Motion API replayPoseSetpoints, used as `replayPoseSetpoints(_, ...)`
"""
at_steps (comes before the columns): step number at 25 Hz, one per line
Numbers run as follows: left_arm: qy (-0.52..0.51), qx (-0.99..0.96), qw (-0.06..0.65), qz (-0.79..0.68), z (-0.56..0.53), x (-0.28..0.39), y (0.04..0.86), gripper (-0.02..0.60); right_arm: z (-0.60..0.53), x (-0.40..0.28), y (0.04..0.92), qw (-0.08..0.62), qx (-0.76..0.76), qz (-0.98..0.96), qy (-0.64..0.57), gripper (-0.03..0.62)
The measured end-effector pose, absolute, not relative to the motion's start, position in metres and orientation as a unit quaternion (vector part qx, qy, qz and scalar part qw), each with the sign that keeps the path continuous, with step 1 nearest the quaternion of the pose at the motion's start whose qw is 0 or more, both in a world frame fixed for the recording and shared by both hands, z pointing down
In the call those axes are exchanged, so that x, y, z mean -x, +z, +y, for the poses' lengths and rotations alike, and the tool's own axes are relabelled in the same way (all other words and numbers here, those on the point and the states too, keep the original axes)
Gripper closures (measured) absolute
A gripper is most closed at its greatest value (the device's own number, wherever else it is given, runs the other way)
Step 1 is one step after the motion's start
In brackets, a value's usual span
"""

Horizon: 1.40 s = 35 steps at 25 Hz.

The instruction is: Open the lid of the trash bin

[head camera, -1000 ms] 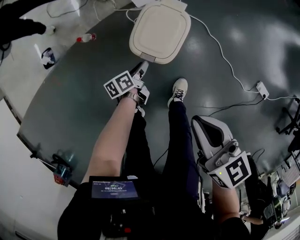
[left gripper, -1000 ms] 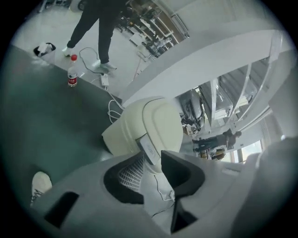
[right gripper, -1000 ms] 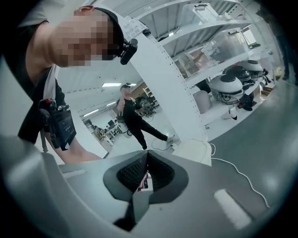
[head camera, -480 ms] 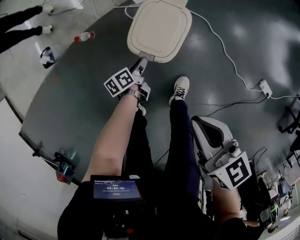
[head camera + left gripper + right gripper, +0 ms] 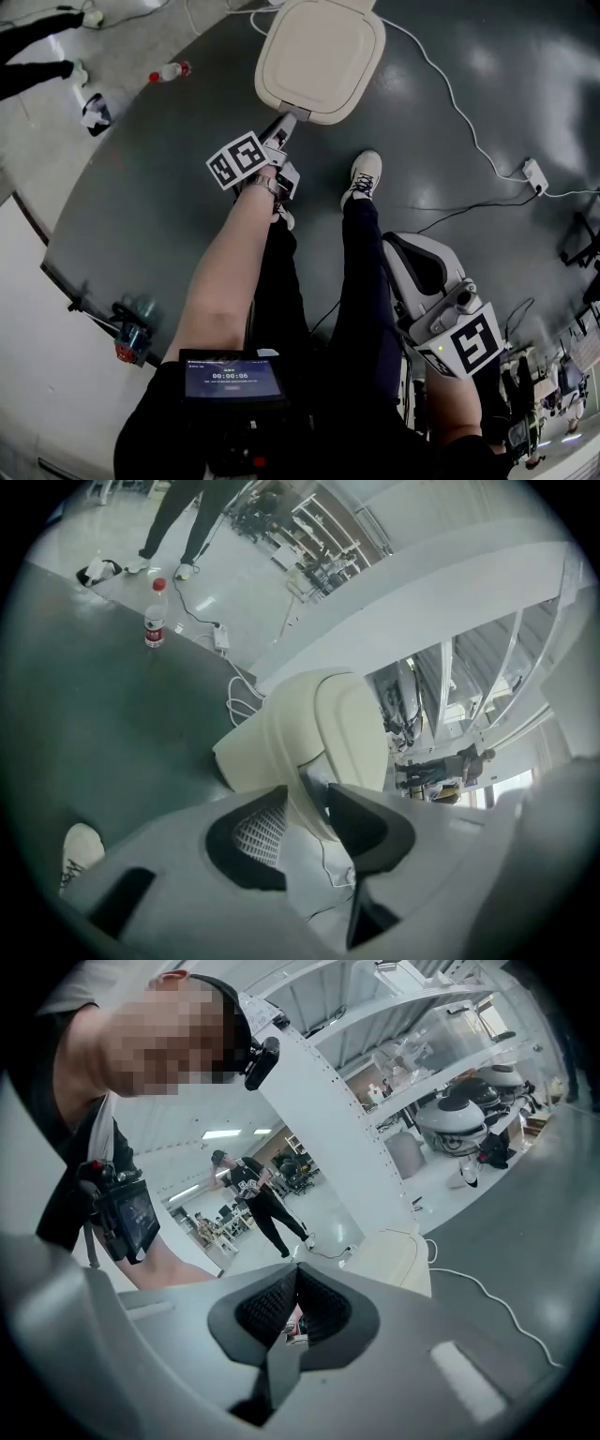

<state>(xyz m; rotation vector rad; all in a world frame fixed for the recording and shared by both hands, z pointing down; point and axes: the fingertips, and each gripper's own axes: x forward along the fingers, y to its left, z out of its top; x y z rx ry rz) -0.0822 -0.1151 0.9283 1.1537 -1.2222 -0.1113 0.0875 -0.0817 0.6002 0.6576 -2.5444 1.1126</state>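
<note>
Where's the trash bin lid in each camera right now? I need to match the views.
Head view: trash bin lid at top centre.
Left gripper view: lid in the middle of the picture, large and close.
Right gripper view: lid small, just right of centre and a little below.
Shared landmark: the white cable lying beside it shows in all three views.

Left arm is stretched forward and down. The left tongs tilt downward, and their jaws have just been opening, now apart with the bin lid's lip between them, unpinched. Right tongs hang low beside the right leg, jaws together, empty.
</note>
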Motion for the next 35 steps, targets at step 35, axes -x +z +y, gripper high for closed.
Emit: replayPoseSetpoints(35, 0.014, -0.562, 0.650, -0.511, -0.123, 0.076, 0.920, 0.477, -0.086, -0.064, 0.602, 0.141, -0.213, -0.890, 0.379, 0.586)
